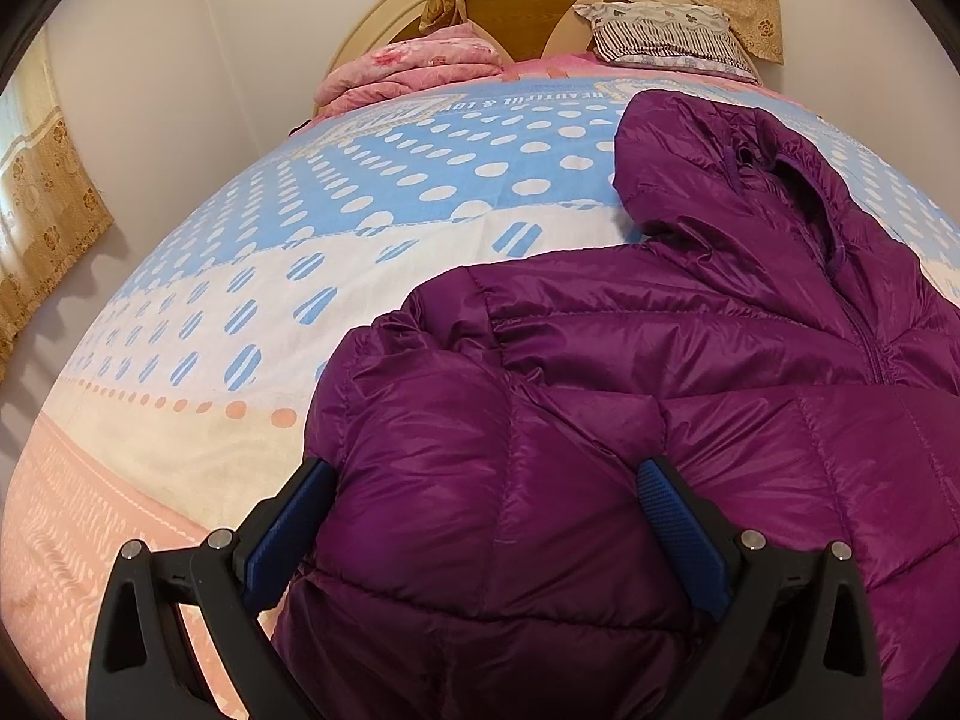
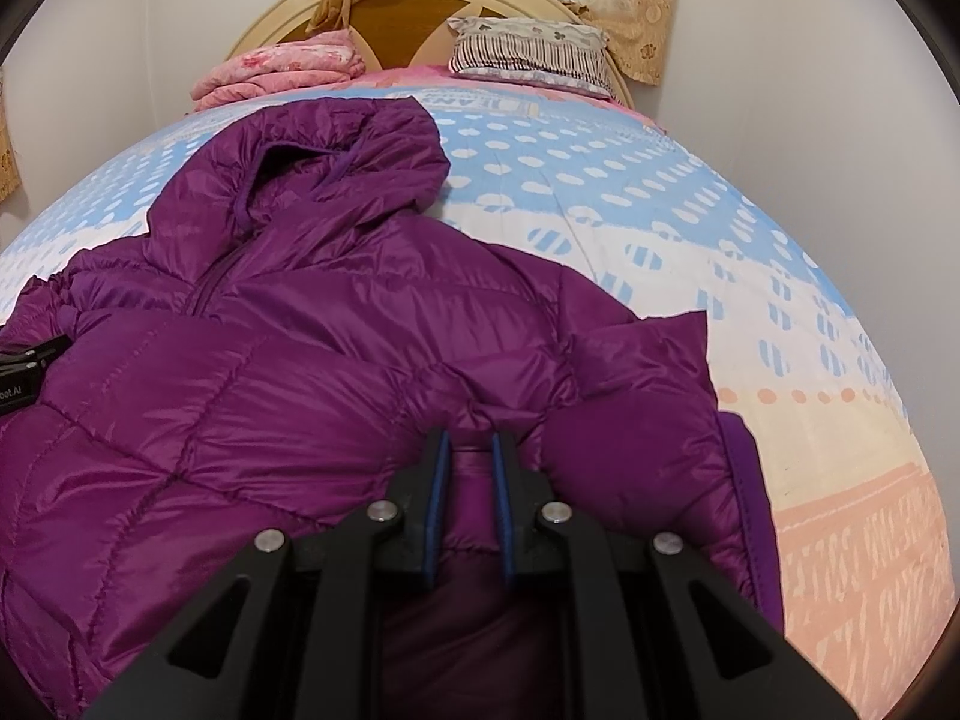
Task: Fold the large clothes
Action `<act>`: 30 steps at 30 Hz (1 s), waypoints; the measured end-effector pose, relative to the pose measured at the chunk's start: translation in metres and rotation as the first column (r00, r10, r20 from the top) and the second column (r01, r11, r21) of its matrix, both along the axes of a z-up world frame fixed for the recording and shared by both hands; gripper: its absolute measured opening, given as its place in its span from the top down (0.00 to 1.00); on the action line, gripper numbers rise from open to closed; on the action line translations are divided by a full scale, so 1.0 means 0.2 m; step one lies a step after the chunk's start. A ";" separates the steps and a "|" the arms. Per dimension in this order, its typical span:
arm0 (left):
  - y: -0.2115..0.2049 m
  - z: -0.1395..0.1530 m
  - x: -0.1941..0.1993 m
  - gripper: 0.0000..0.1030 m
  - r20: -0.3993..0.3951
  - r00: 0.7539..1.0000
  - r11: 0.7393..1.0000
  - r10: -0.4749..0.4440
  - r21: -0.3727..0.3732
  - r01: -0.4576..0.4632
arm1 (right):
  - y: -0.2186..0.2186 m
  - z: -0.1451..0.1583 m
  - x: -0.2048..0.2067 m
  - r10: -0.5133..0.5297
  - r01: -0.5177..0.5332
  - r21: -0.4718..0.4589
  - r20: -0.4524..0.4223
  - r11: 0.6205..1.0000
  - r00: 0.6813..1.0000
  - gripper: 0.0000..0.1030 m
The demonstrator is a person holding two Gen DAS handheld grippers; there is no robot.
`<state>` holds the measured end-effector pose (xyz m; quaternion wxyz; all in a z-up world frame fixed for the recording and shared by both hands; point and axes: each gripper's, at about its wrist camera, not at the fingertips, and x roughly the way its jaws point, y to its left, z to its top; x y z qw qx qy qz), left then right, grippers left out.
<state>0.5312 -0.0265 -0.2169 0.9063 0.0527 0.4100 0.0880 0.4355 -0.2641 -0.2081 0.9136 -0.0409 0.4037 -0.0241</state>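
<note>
A purple hooded puffer jacket (image 1: 630, 372) lies front up on the bed, hood toward the headboard; it also shows in the right wrist view (image 2: 312, 324). My left gripper (image 1: 486, 480) is open, its blue pads on either side of the jacket's left sleeve fold, which bulges between them. My right gripper (image 2: 471, 444) is shut on a pinch of the jacket's right side, with purple fabric between the pads. The right sleeve (image 2: 648, 396) is bunched just right of it. The left gripper's body (image 2: 27, 360) shows at the left edge of the right wrist view.
The bed (image 1: 312, 252) has a blue, white and peach dotted sheet. A folded pink quilt (image 1: 414, 69) and a striped pillow (image 1: 666, 36) lie by the round headboard (image 2: 414, 6). Gold curtains (image 1: 42, 228) hang at the left and behind the headboard. White walls flank the bed.
</note>
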 end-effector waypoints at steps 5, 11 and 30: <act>0.00 0.00 0.01 0.02 -0.012 1.000 1.000 -0.006 0.002 0.006 | 0.01 0.00 0.00 -0.001 0.001 -0.006 -0.001 1.000 1.000 0.84; 0.07 0.31 0.07 0.02 0.066 0.991 0.988 -0.117 -0.089 0.123 | -0.08 0.13 0.07 0.071 -0.061 0.144 -0.063 0.988 0.995 0.49; -0.20 0.25 1.16 0.02 -0.019 0.978 0.961 -0.206 -0.194 0.198 | -0.11 0.19 1.22 0.132 -0.120 0.199 -0.048 0.973 0.990 0.13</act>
